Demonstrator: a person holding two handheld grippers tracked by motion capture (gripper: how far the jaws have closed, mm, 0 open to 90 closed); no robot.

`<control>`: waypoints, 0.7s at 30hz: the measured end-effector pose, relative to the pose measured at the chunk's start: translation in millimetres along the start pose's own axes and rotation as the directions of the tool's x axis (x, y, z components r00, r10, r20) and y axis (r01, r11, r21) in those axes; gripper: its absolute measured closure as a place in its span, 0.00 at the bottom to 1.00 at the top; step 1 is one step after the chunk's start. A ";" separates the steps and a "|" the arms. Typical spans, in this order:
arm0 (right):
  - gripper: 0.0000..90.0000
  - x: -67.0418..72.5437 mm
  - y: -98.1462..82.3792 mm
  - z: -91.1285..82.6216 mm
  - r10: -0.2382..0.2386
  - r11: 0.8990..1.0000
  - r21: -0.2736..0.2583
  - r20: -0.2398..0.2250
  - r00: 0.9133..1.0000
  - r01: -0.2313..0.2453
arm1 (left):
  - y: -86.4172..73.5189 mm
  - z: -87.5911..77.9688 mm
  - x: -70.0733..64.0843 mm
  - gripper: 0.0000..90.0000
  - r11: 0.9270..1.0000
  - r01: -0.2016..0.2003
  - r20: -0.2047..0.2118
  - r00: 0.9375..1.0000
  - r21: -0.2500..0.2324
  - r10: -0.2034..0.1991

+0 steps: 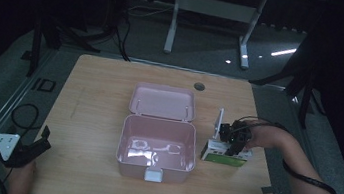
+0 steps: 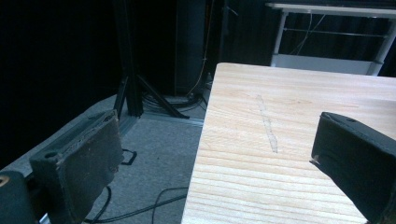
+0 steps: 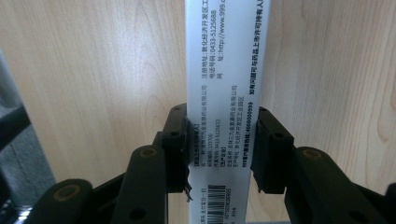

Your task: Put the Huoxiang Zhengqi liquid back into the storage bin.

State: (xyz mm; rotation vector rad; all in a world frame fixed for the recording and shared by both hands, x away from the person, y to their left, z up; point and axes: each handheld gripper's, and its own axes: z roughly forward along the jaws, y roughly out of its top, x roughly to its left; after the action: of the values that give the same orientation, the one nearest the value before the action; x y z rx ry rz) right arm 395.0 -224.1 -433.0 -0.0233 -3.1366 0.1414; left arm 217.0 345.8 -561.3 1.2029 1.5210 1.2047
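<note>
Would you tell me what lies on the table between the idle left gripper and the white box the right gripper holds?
In the high view, the open pink case sits between the left gripper and the white box clamped by the right gripper.

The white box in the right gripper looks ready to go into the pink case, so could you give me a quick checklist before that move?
1. Right gripper shut on white box: ok.
2. Grip centred along the box: cannot tell.
3. Pink case lid open: ok.
4. Room in case: ok, a few small items on its floor.
5. Left gripper away from the case, jaws open: ok.
6. Green box undisturbed below the right gripper: cannot tell.
</note>
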 end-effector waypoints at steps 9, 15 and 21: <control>0.69 9.1 -1.4 -18.8 0.057 0.998 0.007 -0.002 0.998 -0.057 | 0.0 -0.1 0.3 0.02 1.000 0.003 -0.001 1.000 -0.001 -0.003; 0.69 16.7 -3.9 -32.5 0.079 0.997 0.002 -0.010 0.997 -0.079 | 0.0 -0.1 0.3 0.02 1.000 0.003 -0.002 1.000 -0.001 -0.003; 0.69 20.5 -6.6 -44.2 0.084 0.996 -0.002 0.002 0.996 -0.084 | 0.0 -0.1 0.4 0.02 1.000 0.004 -0.004 1.000 -0.001 -0.004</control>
State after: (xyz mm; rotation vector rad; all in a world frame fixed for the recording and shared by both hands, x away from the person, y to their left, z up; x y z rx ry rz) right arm 374.5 -226.4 -388.4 -0.1553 -3.1393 0.1395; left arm 216.8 346.2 -561.3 1.1968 1.5252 1.2056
